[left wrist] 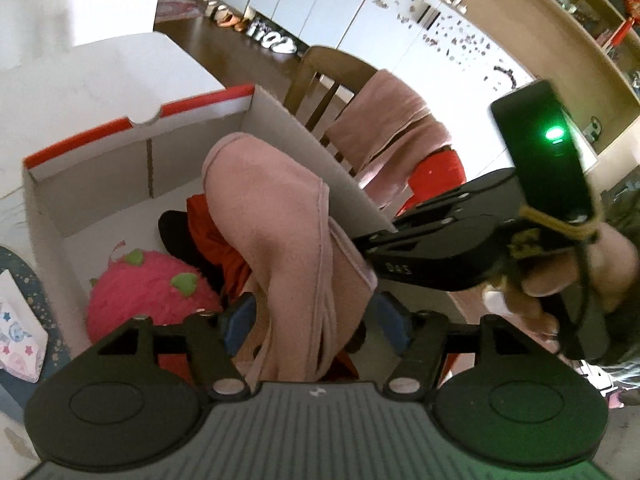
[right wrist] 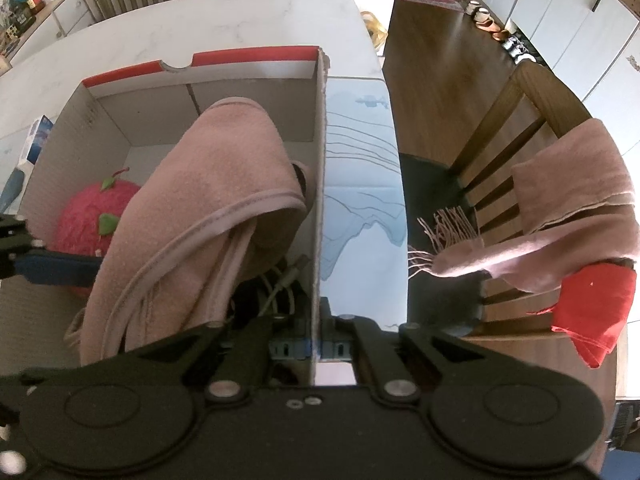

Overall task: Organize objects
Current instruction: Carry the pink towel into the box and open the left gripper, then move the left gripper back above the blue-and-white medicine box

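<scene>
A pink cloth (left wrist: 272, 220) hangs folded over into an open cardboard box (left wrist: 140, 152) with a red rim. My left gripper (left wrist: 316, 320) is open, its blue pads either side of the cloth's lower end. Under the cloth lie a pink strawberry plush (left wrist: 148, 292), a red fabric (left wrist: 212, 232) and something black. In the right wrist view my right gripper (right wrist: 316, 346) is shut on the box's right wall (right wrist: 320, 200). The cloth (right wrist: 208, 184) fills the box's middle. One blue finger (right wrist: 56, 268) of the left gripper reaches in from the left, next to the plush (right wrist: 88, 216).
The box stands on a white marble table (right wrist: 200, 20), with a pale blue printed sheet (right wrist: 360, 184) along its right side. A wooden chair (right wrist: 500, 128) beyond the table edge carries a fringed pink scarf (right wrist: 576, 216) and a red cloth (right wrist: 596, 308). A printed packet (left wrist: 16, 332) lies left of the box.
</scene>
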Demonstrator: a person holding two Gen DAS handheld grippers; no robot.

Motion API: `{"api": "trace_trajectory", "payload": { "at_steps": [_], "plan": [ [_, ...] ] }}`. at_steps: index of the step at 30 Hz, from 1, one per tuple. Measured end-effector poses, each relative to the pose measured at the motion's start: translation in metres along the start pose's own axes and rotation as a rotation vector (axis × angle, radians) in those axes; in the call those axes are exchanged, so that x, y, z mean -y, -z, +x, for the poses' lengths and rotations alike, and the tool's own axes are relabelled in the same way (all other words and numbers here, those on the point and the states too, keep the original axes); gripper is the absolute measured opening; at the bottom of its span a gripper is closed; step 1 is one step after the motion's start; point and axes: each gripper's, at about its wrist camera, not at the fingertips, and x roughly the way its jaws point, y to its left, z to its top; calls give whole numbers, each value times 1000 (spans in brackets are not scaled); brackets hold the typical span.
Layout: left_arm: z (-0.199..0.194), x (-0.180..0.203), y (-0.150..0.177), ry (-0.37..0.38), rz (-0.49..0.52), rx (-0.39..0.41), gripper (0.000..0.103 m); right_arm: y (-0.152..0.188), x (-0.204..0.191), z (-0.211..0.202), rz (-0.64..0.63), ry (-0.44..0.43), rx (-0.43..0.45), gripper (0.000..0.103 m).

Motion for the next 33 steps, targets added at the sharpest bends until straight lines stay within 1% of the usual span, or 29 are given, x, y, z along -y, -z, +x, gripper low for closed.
{"api": "trace_trajectory", "payload": {
  "at_steps": [3, 8, 9, 13, 15, 19, 21, 25, 26, 27, 28, 29, 31, 33],
  "plan": [
    [-16, 2, 2, -9, 4, 39, 70, 0, -1, 0, -2, 2, -1, 1],
    [-43, 0, 2, -46, -13, 107, 71, 0, -2, 0, 0, 3, -1, 1],
    [-49, -1, 2, -58, -18, 121, 75, 0, -2, 0, 0, 2, -1, 1],
    [-70, -8, 3, -104, -42, 175, 79, 0, -2, -1, 5, 3, -1, 1],
    [-79, -12, 4, -137, -46, 192, 84, -1, -2, -2, 8, 6, 0, 1],
    [-93, -26, 6, -182, -62, 217, 86, -1, -2, -6, 10, 7, 7, 1],
    [-100, -36, 9, -220, -79, 228, 89, 0, -1, -7, 12, 5, 7, 1],
    [-107, -58, 15, -306, -115, 225, 90, 0, -1, -7, 11, 8, 8, 1],
    [-109, -65, 16, -321, -126, 225, 92, 0, -1, -7, 12, 9, 7, 1],
    [-111, -72, 18, -339, -139, 223, 98, 0, -1, -7, 12, 9, 6, 1],
    [-113, -78, 19, -358, -150, 224, 101, 0, -1, -6, 13, 9, 6, 1],
    [-115, -85, 20, -382, -160, 231, 103, -1, -1, -6, 13, 10, 5, 1],
    [-118, -99, 21, -434, -184, 239, 103, -1, -1, -6, 12, 10, 5, 1],
    [-120, -114, 21, -503, -215, 248, 103, -1, -1, -6, 13, 10, 4, 1]
  ]
}}
